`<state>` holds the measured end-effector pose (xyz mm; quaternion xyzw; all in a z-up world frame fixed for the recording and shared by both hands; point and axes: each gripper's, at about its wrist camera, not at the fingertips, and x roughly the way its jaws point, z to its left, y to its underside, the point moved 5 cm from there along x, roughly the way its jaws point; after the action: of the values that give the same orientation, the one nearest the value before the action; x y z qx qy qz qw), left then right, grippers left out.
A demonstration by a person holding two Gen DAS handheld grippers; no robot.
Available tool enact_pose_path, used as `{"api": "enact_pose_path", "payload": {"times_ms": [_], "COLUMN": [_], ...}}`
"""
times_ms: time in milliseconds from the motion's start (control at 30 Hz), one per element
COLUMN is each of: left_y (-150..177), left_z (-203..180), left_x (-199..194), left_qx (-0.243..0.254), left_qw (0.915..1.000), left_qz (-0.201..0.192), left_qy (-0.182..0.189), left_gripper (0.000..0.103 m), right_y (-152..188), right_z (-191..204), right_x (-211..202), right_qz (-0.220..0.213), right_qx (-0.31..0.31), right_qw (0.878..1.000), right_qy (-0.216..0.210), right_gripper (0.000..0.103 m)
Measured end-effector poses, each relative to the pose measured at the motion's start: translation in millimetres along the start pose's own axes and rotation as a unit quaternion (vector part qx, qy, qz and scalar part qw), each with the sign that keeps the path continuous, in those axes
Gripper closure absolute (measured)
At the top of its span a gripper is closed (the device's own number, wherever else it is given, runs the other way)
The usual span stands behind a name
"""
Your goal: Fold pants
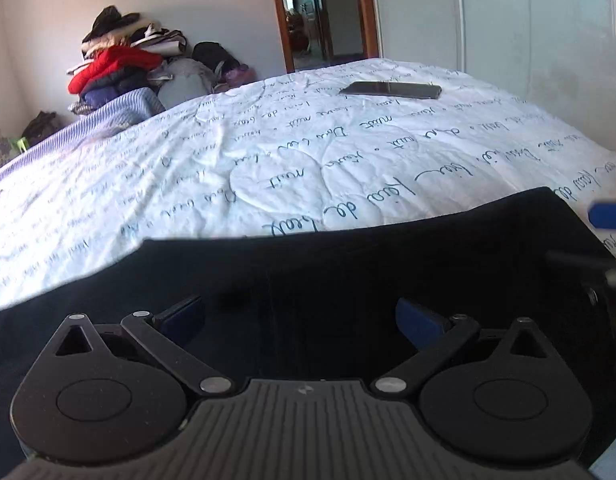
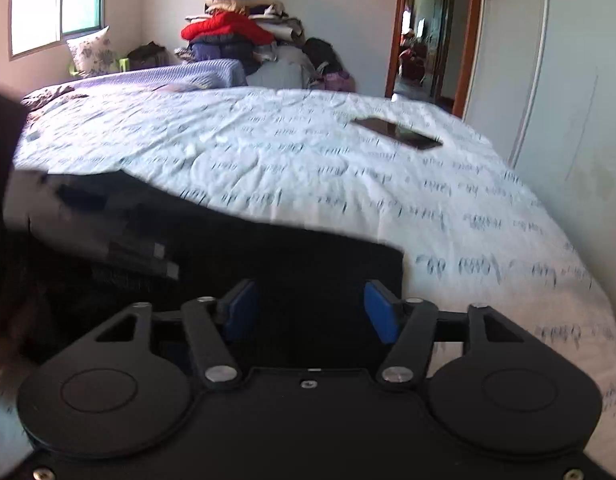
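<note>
Dark navy pants (image 1: pixel 348 264) lie flat on the white bedspread with script print (image 1: pixel 268 152), near the bed's front edge. My left gripper (image 1: pixel 300 320) is open just above the pants, its blue pads (image 1: pixel 420 322) spread wide with nothing between them. In the right wrist view the pants (image 2: pixel 236 256) stretch left from the fabric's right edge. My right gripper (image 2: pixel 308 312) is open over that right end, its blue pads (image 2: pixel 382 312) apart and empty. A tip of the right gripper (image 1: pixel 608 216) shows at the right edge of the left wrist view.
A dark phone (image 1: pixel 392 90) (image 2: pixel 400 132) lies on the far part of the bed. A pile of clothes with a red jacket (image 2: pixel 228 28) stands against the back wall. A doorway (image 2: pixel 428 32) and a white wardrobe (image 2: pixel 568 100) are on the right.
</note>
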<state>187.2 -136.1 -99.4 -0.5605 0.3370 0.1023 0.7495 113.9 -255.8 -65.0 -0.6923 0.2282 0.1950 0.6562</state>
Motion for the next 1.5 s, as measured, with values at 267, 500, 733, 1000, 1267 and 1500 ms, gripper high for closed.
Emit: {"api": "enact_pose_path", "payload": {"times_ms": [267,500,733,1000,1267,1500], "left_y": [11.0,12.4,13.0,13.3,26.2,46.1], "left_z": [5.8,12.1,11.4,13.4,34.7,162.7], "left_x": [-2.8,-0.3,-1.5,-2.7,-35.7,-107.6], "left_qx": [-0.027,-0.052,-0.05,-0.051,-0.042,-0.112], "left_qw": [0.9993,0.998,0.9982,0.9983,0.9989,0.9816], "left_qz": [-0.024,-0.017,-0.017,-0.011,0.01,-0.026], "left_qy": [0.01,0.03,0.027,0.025,0.017,-0.152], "left_gripper": [0.0,0.0,0.0,0.0,0.001,0.001], "right_y": [11.4,23.6,38.9,23.4,22.8,-22.8], "right_z": [-2.9,-15.8,-14.0,-9.0,-0.3,97.0], "right_x": [25.9,-9.5,-7.7,-15.1,-14.9,-47.6], "right_qz": [0.042,0.042,0.074,0.044,0.075,-0.023], "right_qx": [-0.033,0.025,0.024,0.02,-0.008,-0.097], "right_qw": [0.998,0.999,0.997,0.999,0.997,0.993], "right_qy": [0.021,-0.002,-0.014,0.009,0.029,-0.061], "right_gripper": [0.03,0.019,0.013,0.013,0.013,0.013]}}
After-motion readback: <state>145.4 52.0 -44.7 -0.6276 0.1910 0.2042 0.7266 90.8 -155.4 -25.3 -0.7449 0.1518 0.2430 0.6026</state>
